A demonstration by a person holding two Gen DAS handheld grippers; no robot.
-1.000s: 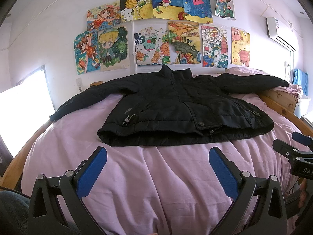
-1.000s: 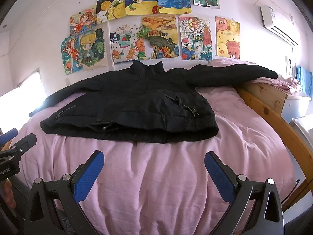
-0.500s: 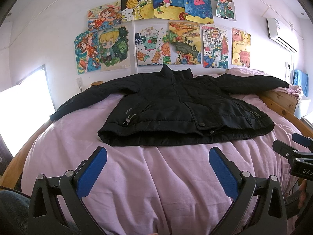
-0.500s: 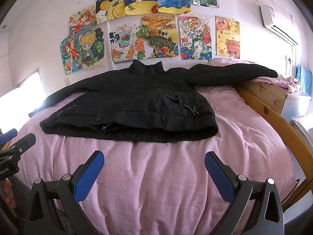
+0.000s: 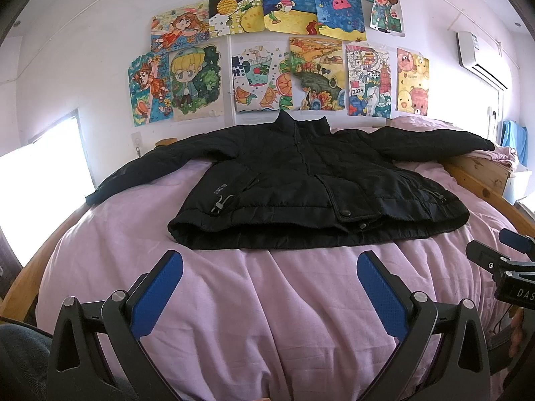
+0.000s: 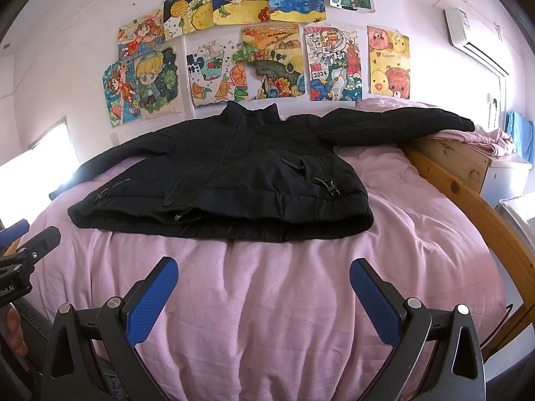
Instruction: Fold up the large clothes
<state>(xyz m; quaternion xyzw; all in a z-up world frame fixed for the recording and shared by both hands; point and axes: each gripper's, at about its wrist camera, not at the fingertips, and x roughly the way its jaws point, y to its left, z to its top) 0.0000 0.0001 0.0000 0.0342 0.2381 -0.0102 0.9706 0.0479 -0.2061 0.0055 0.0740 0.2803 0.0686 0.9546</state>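
A black padded jacket (image 5: 301, 183) lies flat, front up, on the pink bed sheet (image 5: 267, 300), collar toward the wall and both sleeves spread out. It also shows in the right wrist view (image 6: 227, 173). My left gripper (image 5: 270, 260) is open and empty, hovering over the sheet just short of the jacket's hem. My right gripper (image 6: 264, 265) is open and empty, also just short of the hem. Each gripper shows at the edge of the other's view.
A wooden bed frame (image 6: 474, 200) runs along the right side. Crumpled pink bedding (image 6: 468, 137) lies at the far right under the sleeve. Children's drawings (image 5: 267, 50) cover the wall behind. A bright window (image 5: 40, 173) is at the left.
Both grippers have barely moved; the view has shifted very slightly. The jacket lies as before.
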